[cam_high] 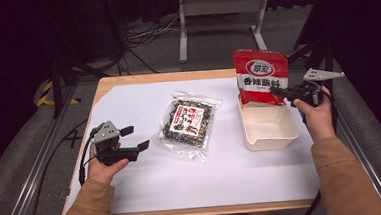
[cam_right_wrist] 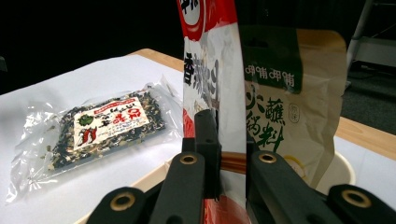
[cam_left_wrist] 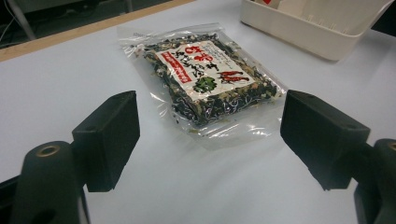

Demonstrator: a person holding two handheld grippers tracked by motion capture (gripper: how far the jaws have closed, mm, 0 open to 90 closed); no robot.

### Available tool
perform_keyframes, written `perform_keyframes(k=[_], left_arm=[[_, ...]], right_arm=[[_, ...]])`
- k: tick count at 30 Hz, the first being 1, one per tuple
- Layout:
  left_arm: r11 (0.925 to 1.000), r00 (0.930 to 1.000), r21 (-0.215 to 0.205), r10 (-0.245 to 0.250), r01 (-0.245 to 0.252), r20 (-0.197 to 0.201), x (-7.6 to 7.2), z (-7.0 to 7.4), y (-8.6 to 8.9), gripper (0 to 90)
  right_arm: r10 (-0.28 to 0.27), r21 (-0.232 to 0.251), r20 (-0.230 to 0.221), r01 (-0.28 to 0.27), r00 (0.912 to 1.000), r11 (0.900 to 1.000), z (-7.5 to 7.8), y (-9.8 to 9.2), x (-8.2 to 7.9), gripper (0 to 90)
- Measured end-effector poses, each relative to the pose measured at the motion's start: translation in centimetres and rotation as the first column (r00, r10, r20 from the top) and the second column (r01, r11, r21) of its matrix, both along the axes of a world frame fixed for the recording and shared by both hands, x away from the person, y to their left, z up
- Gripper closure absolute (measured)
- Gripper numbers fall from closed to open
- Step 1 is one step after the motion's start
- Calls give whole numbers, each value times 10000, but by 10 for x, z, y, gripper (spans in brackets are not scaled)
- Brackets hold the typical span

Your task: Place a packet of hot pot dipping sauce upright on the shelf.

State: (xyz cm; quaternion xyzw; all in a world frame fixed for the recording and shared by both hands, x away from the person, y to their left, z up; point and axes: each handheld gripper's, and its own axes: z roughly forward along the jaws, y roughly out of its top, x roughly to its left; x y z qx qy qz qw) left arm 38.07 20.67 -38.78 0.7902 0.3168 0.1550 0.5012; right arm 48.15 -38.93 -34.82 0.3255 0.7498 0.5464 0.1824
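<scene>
My right gripper (cam_high: 284, 93) clamps the red pouch (cam_high: 261, 76) upright in the tub (cam_high: 270, 127); left gripper (cam_high: 136, 139) gapes (seaweed bag (cam_high: 188, 122) waits at its two o'clock).

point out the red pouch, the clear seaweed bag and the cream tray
red pouch (cam_high: 261, 78), high view, on its front label
clear seaweed bag (cam_left_wrist: 210, 77), left gripper view, on its printed label
cream tray (cam_high: 270, 127), high view, on its bare floor

white-topped table (cam_high: 148, 190) (seaweed bag (cam_high: 187, 122), tub (cam_high: 269, 128))
</scene>
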Motion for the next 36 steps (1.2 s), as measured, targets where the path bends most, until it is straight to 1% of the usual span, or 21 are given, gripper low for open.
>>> perform_keyframes(k=[4, 6, 9, 13, 15, 16, 18, 19, 22, 23, 24, 26, 27, 29, 31, 32, 33, 34, 35, 36], left_arm=[[10000, 10000, 6, -28, 28, -38, 0, 0, -1, 206], [10000, 9999, -10, -5, 5, -122, 0, -1, -1, 206], [10000, 10000, -35, -3, 3, -98, 0, -1, -1, 206], [10000, 9999, 19, -11, 11, -120, 0, -1, -1, 206], [10000, 9999, 20, -10, 10, -125, 0, -1, -1, 206], [10000, 9999, 19, -15, 15, -123, 0, -1, -1, 205], [10000, 9999, 27, -14, 15, -129, 0, -1, -1, 206], [10000, 9999, 27, -14, 15, -129, 0, -1, -1, 205], [10000, 10000, 87, -42, 43, -86, 0, -2, -1, 205], [10000, 9999, 84, -38, 39, -124, 0, -2, -2, 205], [10000, 9998, 47, -51, 52, -187, 0, -2, -2, 205], [10000, 9998, 31, -46, 46, -173, 0, -2, -2, 205], [10000, 9998, 43, -57, 58, -182, 0, -2, -2, 205], [10000, 9999, 51, -73, 74, -152, 0, -2, -2, 205], [9999, 9998, 47, -89, 90, -160, 0, -2, -2, 205], [10000, 9998, 34, -74, 75, -178, 0, -2, -2, 205], [10000, 9998, 18, -70, 70, -176, 0, -2, -2, 205], [10000, 9998, 18, -70, 70, -176, 0, -2, -2, 205], [9999, 9998, 22, -97, 98, -194, 0, -2, -2, 205], [9999, 9997, 30, -102, 103, -200, 0, -2, -2, 205]], right_arm=[[4, -106, -34, -4, 10000, 9999, -6, 2, 3, 861], [-41, -204, -96, 39, 9999, 9998, -9, 3, 5, 861], [-51, -331, -136, 47, 9999, 9994, -11, 5, 7, 860], [-80, -639, -76, 75, 9999, 9979, -14, 8, 10, 860], [-145, -776, -120, 135, 9998, 9969, -15, 10, 10, 859], [-219, -928, -172, 202, 9996, 9955, -16, 10, 10, 858], [-330, -1112, -82, 319, 9994, 9933, -19, 11, 10, 856], [-330, -1112, -82, 319, 9994, 9933, -19, 11, 10, 856], [-583, -1187, 103, 591, 9982, 9912, -20, 11, 10, 846], [-631, -1371, 213, 654, 9978, 9884, -21, 12, 10, 842], [-671, -1676, 329, 717, 9972, 9832, -20, 14, 10, 840], [-729, -2088, 478, 813, 9962, 9746, -20, 18, 10, 838], [-763, -2248, 526, 863, 9957, 9706, -20, 19, 10, 837], [-855, -2408, 533, 959, 9949, 9658, -20, 20, 11, 835], [-998, -2563, 425, 1074, 9941, 9606, -21, 21, 11, 833], [-1084, -2746, 319, 1130, 9936, 9549, -22, 22, 11, 818], [-1199, -2842, 141, 1190, 9927, 9513, -23, 23, 11, 816], [-1199, -2842, 141, 1190, 9927, 9513, -23, 23, 11, 816], [-1375, -2851, -90, 1293, 9905, 9497, -23, 23, 10, 816], [-1409, -2868, -132, 1312, 9899, 9489, -23, 24, 10, 816]])
